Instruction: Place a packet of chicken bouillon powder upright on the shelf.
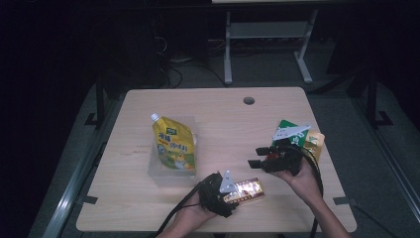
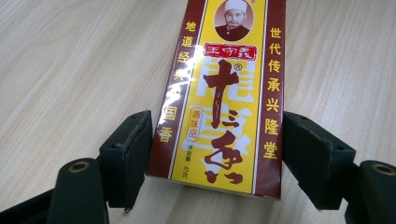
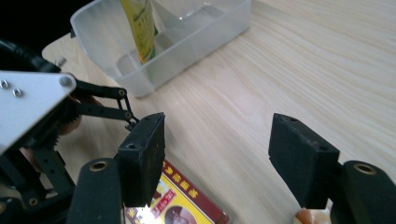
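Left gripper (image 1: 233, 191) sits low centre of the high view, jaws either side of the red-and-yellow box (image 1: 246, 191), which lies flat on the table (image 1: 218, 106). In the left gripper view the box (image 2: 224, 98) runs up the middle of the frame between the two pads. The left pad looks right at the box edge and the right pad just beside it; can't tell if either one presses. Box is not lifted.

Right gripper (image 1: 258, 157) is right of centre in the high view, jaws wide with nothing between them, only bare table. Its own view has one end of the box (image 3: 180, 203) at the bottom edge, under the left jaw.

Behind that hand, right of frame: a green-and-white packet (image 1: 292, 131) and a gold packet (image 1: 315, 143).

Further back, left of centre: a clear plastic tub (image 1: 171, 173) with a yellow spouted pouch (image 1: 173, 146) lying in it.
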A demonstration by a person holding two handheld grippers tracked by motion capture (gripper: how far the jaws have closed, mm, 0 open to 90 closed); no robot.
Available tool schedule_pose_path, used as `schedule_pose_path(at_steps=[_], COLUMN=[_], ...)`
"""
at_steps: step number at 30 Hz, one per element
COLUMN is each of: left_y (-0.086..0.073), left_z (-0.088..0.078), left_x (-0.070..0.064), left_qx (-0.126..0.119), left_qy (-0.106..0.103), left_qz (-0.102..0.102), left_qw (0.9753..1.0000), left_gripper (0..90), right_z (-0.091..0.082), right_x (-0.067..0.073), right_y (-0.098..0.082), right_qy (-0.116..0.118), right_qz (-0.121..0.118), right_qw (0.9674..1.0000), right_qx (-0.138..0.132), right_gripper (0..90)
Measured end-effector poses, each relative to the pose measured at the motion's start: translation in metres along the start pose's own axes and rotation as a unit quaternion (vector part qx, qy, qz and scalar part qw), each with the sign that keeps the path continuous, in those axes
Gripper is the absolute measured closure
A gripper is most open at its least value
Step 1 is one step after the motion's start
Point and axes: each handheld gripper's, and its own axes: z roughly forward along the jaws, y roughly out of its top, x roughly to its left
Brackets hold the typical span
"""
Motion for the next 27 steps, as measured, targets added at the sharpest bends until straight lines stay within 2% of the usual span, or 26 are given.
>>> schedule_pose_path(at_steps=[4, 6, 12, 16, 21, 24, 27], left_y=[0.000, 0.000, 0.000, -0.001, -0.004, -0.004, -0.004], left_z=[0.001, 0.001, 0.000, -0.002, -0.002, -0.002, -0.002], left_x=[-0.001, -0.001, -0.002, -0.002, -0.005, -0.003, -0.002], left_qx=[0.003, 0.004, 0.008, 0.005, -0.010, -0.007, -0.008], left_qy=[0.001, 0.003, 0.004, 0.005, 0.014, 0.008, 0.005], left_qz=[0.001, 0.004, 0.008, -0.001, -0.016, -0.023, -0.023], left_qw=[1.0000, 1.0000, 0.9999, 1.0000, 0.9997, 0.9997, 0.9997], left_gripper=[27.1, 27.1, 29.7, 31.0, 32.0, 31.9, 31.4], right_z=[-0.003, -0.004, -0.006, -0.006, -0.003, -0.001, 0.000], right_x=[0.000, 0.000, -0.003, -0.005, -0.007, -0.007, -0.007], right_y=[-0.007, -0.010, -0.021, -0.027, -0.032, -0.033, -0.033], right_qy=[-0.003, -0.007, -0.009, -0.010, -0.011, -0.010, -0.013], right_qz=[0.009, 0.004, 0.025, 0.038, 0.042, 0.046, 0.043], right_qw=[0.9999, 0.9999, 0.9996, 0.9992, 0.9989, 0.9986, 0.9986], right_qx=[0.005, 0.006, 0.006, 0.013, 0.019, 0.025, 0.028], right_gripper=[34.4, 34.5, 32.0, 31.3, 30.3, 30.0, 29.8])
